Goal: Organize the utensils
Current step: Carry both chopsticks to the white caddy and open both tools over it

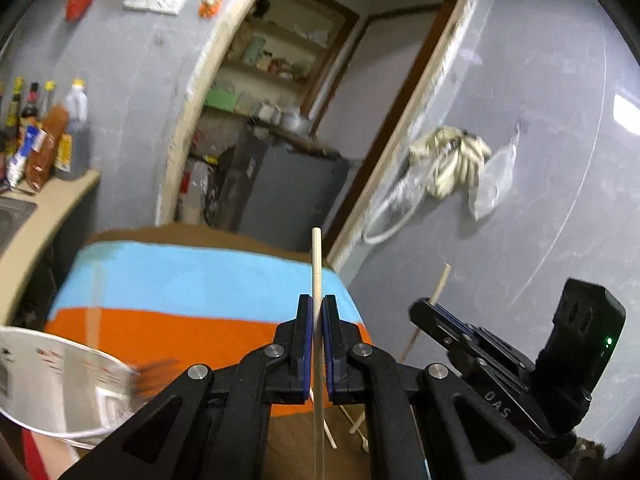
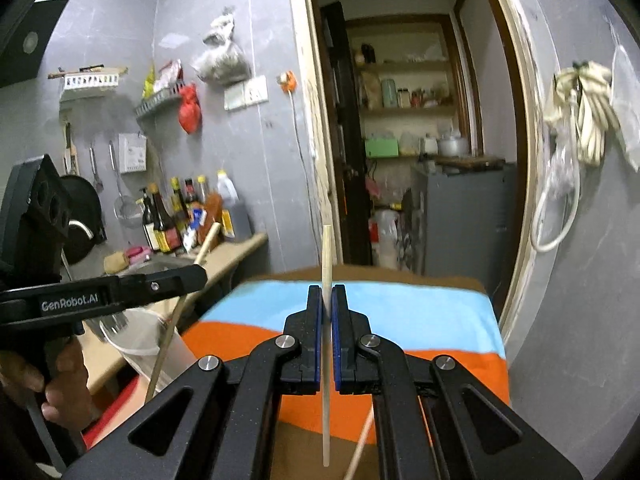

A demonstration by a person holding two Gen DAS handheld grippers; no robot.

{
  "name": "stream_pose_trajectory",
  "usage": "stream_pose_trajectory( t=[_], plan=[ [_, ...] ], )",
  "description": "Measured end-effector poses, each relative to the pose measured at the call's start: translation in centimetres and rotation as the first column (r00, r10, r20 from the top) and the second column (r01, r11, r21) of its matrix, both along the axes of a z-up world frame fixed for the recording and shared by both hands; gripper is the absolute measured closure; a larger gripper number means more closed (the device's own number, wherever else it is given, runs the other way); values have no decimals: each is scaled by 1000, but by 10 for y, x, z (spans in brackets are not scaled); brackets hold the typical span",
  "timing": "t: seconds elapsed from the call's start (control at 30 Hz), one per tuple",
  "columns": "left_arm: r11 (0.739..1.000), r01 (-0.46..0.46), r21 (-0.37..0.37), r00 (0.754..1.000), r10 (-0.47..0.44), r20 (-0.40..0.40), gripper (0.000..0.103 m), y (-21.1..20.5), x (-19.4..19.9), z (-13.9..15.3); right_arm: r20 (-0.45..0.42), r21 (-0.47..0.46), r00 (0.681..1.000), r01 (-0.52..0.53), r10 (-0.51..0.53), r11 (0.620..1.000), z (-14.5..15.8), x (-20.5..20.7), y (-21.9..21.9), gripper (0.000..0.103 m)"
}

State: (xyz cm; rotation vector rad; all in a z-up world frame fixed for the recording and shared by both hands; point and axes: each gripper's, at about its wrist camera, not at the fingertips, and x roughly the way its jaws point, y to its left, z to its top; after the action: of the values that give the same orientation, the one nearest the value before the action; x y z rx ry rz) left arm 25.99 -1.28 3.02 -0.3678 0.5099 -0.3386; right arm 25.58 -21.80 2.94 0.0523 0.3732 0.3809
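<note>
Pinching one chopstick (image 1: 317,276) upright in left claw (image 1: 318,312), another chopstick (image 2: 327,256) in right claw (image 2: 327,304), striped cloth (image 1: 180,300) below.

chopsticks: two, pale wood (image 1: 316,264) (image 2: 327,256) | upright | each tool-clamped, apart

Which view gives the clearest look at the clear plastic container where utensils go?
The left wrist view: the clear plastic container fills the lower left corner, its rim and printed wall visible though blurred, a fork at its edge. The right wrist view shows only part of it, behind the left gripper.
</note>
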Motion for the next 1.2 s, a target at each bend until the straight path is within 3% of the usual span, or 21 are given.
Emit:
stream_pose_trajectory(
  t=[0.3,0.47,0.6,0.77,0.9,1.2],
  plan=[
    [980,-198,-35,977,200,70,98,106,-20,31,86,60,992,-92,87,994,52,-17,61,99],
    [939,-343,-30,933,344,101,98,167,-33,31,133,88,982,-145,133,985,64,-22,103,99],
    [911,-405,-74,904,412,114,98,203,-37,25,155,132,976,-171,150,976,65,-19,132,99],
    [893,-434,-118,887,446,118,98,229,-34,10,152,179,978,-169,143,969,49,-12,160,99],
    [879,-467,-94,870,476,130,98,232,-25,-5,130,198,982,-158,134,968,28,-7,171,99],
    [888,-455,-64,876,459,147,98,221,-9,-25,60,160,991,-128,120,979,-17,4,191,99]
  ],
)
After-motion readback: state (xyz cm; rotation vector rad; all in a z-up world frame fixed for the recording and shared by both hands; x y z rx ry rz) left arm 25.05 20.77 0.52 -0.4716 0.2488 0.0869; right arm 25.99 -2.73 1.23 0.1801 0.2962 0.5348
